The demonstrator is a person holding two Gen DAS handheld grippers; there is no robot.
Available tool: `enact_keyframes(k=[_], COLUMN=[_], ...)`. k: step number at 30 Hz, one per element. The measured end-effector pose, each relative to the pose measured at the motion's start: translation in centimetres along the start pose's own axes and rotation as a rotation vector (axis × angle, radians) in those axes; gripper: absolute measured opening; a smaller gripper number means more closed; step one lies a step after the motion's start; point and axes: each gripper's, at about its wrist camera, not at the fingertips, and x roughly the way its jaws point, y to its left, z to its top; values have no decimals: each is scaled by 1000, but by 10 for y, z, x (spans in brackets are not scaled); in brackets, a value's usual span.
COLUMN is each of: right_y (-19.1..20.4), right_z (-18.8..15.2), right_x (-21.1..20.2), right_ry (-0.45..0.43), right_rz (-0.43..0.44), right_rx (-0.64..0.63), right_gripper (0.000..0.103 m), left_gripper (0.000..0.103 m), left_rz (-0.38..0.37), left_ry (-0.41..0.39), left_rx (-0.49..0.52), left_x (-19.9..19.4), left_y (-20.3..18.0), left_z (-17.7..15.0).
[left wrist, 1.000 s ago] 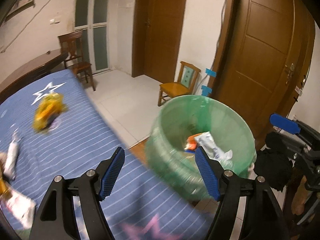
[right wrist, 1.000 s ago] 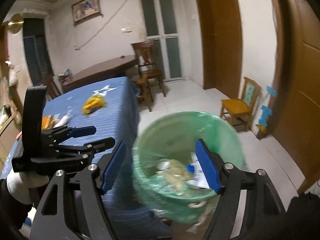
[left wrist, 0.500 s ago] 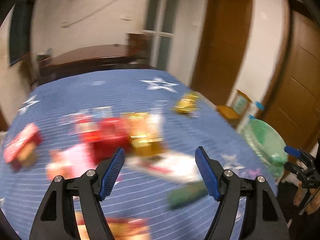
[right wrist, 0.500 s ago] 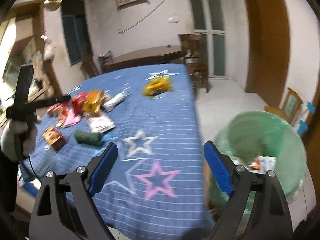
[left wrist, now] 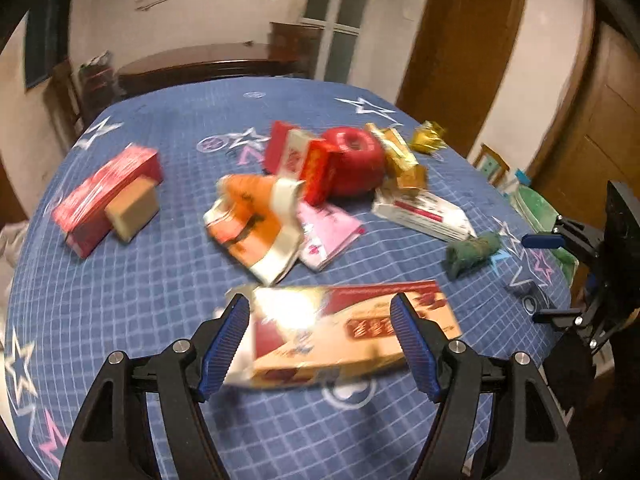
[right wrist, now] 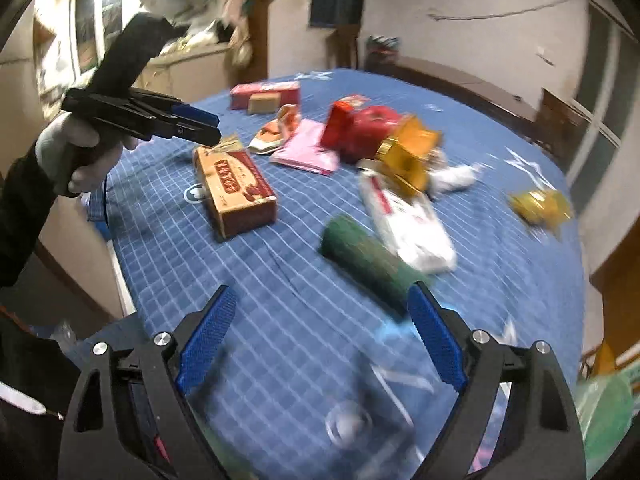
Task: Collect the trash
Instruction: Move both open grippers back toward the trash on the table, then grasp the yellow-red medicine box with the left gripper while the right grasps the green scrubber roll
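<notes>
Trash lies scattered on a blue star-patterned tablecloth (left wrist: 160,300). My left gripper (left wrist: 320,320) is open and hovers over a tan and red box (left wrist: 352,328), which shows between its fingers but is not pinched. In the right wrist view the left gripper (right wrist: 192,124), held by a gloved hand, hangs above that box (right wrist: 236,192). My right gripper (right wrist: 322,300) is closing slightly with nothing between its jaws. A green roll (right wrist: 368,260) lies just ahead of its right finger, beside a white wrapper (right wrist: 408,224).
A red and gold pile (left wrist: 352,160), an orange pack (left wrist: 256,220), a pink packet (left wrist: 328,232), a red box (left wrist: 108,196) and a yellow wrapper (right wrist: 540,204) lie further in. The green-lined bin (right wrist: 604,408) stands off the table's right edge.
Both grippers swung away from the green-lined bin and back over the table. The left one now hangs over the tan and red box, the right one near the green roll.
</notes>
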Motion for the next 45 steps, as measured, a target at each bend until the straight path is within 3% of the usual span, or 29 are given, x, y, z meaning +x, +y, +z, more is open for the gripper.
enact_keyframes(k=[3,12,19,25,30,32,36,40,45], right_y=[15,13,43,89,68,37,-17,-40,-36], right_z=[24,51,46,45,39,37,35,26,5], right_x=[18,74,69,51,22,7,-6,5,22], right_ry=[-22,-2,12,-13,-34,-33,9,94,184], right_rz=[66,193,264,414,317,215,45,-10,-20], right_rx=[-47,65,26,-67,-100,-100,-92,-143,-197], right_gripper=[75,75,75,75,75,75,75,75,71], left_gripper=[74,74,74,79,81,88,89,89,89], left_rz=[-23,-126,-103,-32,61,78,126,175,151], left_ry=[-10,76,89,51,5,-20,-51,-51,-32], left_rx=[-54,-101,-160,-232,-153,-130,-139,-212,-249], left_x=[-6,0,28,43,23,9,-6,-6,-13], left_y=[8,24,37,48,24,9,-2,8,13], left_z=[-14,-47,-26,8,21,17,-3,-15,-32])
